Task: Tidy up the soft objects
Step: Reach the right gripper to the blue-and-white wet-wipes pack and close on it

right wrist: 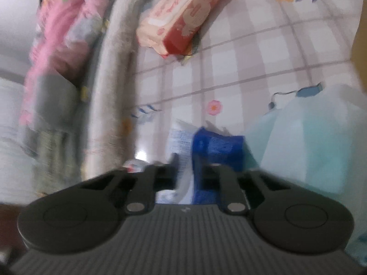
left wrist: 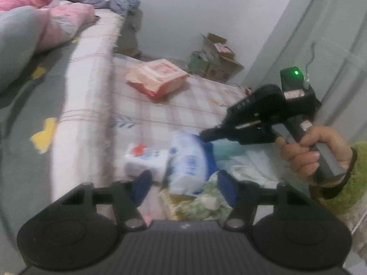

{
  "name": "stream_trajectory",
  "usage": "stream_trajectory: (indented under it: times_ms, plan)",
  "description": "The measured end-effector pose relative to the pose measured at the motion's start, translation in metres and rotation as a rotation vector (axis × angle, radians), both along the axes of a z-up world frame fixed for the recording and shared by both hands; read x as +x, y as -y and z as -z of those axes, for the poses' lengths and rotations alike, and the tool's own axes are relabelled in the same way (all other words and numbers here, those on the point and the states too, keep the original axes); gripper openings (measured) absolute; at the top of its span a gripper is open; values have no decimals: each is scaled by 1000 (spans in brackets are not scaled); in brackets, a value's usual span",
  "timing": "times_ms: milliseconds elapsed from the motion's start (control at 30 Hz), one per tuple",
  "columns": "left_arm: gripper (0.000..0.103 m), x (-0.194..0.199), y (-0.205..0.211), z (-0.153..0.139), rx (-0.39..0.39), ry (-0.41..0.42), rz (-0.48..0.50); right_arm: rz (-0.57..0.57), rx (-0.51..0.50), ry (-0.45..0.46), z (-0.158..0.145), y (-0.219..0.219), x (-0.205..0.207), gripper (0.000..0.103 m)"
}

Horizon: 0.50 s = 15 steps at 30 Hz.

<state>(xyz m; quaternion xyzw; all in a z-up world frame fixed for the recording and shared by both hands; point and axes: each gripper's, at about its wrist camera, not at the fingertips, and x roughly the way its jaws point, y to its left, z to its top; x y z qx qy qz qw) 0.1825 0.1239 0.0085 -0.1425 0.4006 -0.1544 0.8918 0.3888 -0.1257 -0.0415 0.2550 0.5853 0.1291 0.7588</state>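
Observation:
A blue-and-white tissue pack [left wrist: 189,160] stands on the checked sheet [left wrist: 179,114]. My right gripper [left wrist: 205,136], held by a hand in a green sleeve, is shut on the pack's top blue edge. In the right wrist view the pack [right wrist: 181,137] sits blurred between the closed fingers of the right gripper [right wrist: 190,158]. My left gripper [left wrist: 184,188] is open, its blue pads either side of the pack's lower end and a green-patterned pack [left wrist: 206,204], not pressing on them. A white pack with a red mark [left wrist: 146,158] lies just left.
A red-and-pink tissue pack [left wrist: 158,78] [right wrist: 183,16] lies farther back on the sheet. A pale teal bag [left wrist: 231,153] [right wrist: 309,142] sits to the right. The raised bed edge [left wrist: 87,91] and a pink quilt [left wrist: 64,20] are on the left, with cardboard boxes [left wrist: 218,61] by the wall.

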Motion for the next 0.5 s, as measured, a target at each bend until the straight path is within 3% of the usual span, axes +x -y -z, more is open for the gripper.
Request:
stream_trajectory:
  times_ms: [233,333,500]
  plan:
    - [61,38,32,15,89,-66,78,-27,-34,-7,-5,2,2,3]
    - [58,52,37,27,113,-140,85,-43,-41,-20,-9,1,-2,11]
    - [55,70,32,42,77,-249,63,-81,-54,-45,-7,-4,-6,19]
